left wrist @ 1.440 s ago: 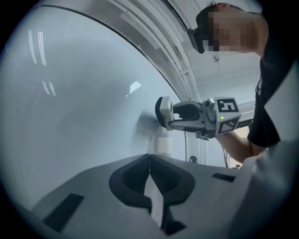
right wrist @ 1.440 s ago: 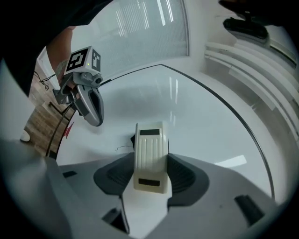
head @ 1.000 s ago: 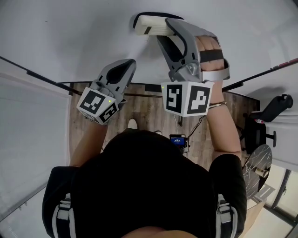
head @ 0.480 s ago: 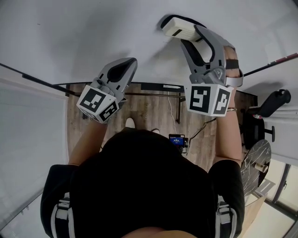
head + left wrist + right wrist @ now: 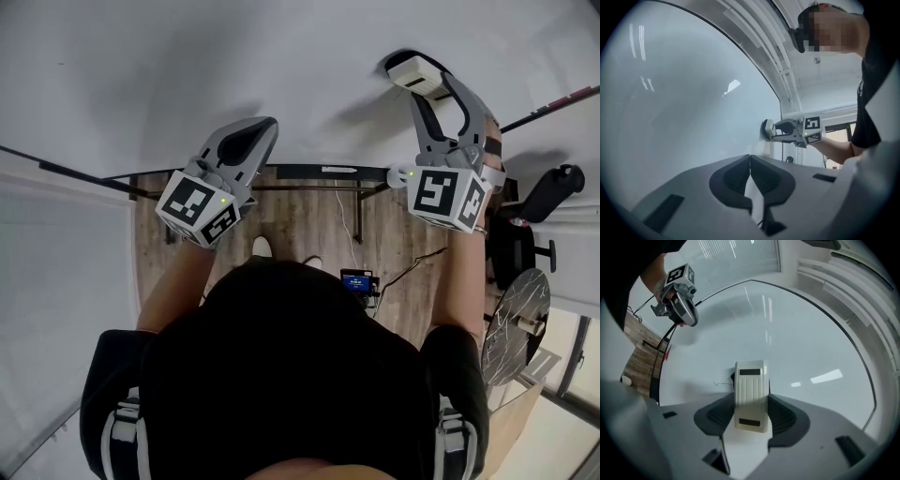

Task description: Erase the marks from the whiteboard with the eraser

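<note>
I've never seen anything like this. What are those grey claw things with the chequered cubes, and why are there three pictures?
There is no robot here. A person holds a pair of hand-held tongs in each hand. One picture comes from a camera on the person's head, looking down over both arms. The other two come from cameras riding on the tongs, each looking along its own jaws. The patterned cubes are part of the tongs. The big white surface is a whiteboard. The right tongs are clamped on a cream eraser held against the board, with a faint thin squiggle just beside it. The left tongs hold nothing, and their jaws are together.
</note>
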### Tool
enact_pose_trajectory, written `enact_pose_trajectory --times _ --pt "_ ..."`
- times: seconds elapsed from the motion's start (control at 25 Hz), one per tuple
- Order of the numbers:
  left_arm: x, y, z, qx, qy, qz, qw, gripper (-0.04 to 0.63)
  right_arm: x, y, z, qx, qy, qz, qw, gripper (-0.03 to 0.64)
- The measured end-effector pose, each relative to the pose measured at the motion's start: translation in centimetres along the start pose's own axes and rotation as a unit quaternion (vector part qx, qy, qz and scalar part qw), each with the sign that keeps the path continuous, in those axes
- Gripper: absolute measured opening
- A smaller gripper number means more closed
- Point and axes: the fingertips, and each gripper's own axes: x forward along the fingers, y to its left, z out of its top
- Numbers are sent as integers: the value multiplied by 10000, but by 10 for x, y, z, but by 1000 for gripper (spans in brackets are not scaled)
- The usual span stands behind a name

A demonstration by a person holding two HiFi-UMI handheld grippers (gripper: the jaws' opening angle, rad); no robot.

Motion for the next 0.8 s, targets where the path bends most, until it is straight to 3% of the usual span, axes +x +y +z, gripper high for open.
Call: enact_pose_trajectory --times 0.16,0.44,0.52,0.64,0.8 --pt "5 0 -4 20 33 -60 10000 6 2 2 -6 215 -44 39 9998 222" --pt "10 -6 -6 81 -6 -162 9998 6 -12 10 -7 1170 -405 207 9921 224" --pt "11 -7 -8 140 -20 -194 9997 6 -21 16 2 1854 -800 323 9789 224" --pt "6 -15 -10 207 -22 -282 9994 6 -40 30 11 3050 -1355 591 9408 224" --pt "10 -13 -10 274 -82 -291 9992 6 -51 48 -2 3811 -1626 735 9071 224"
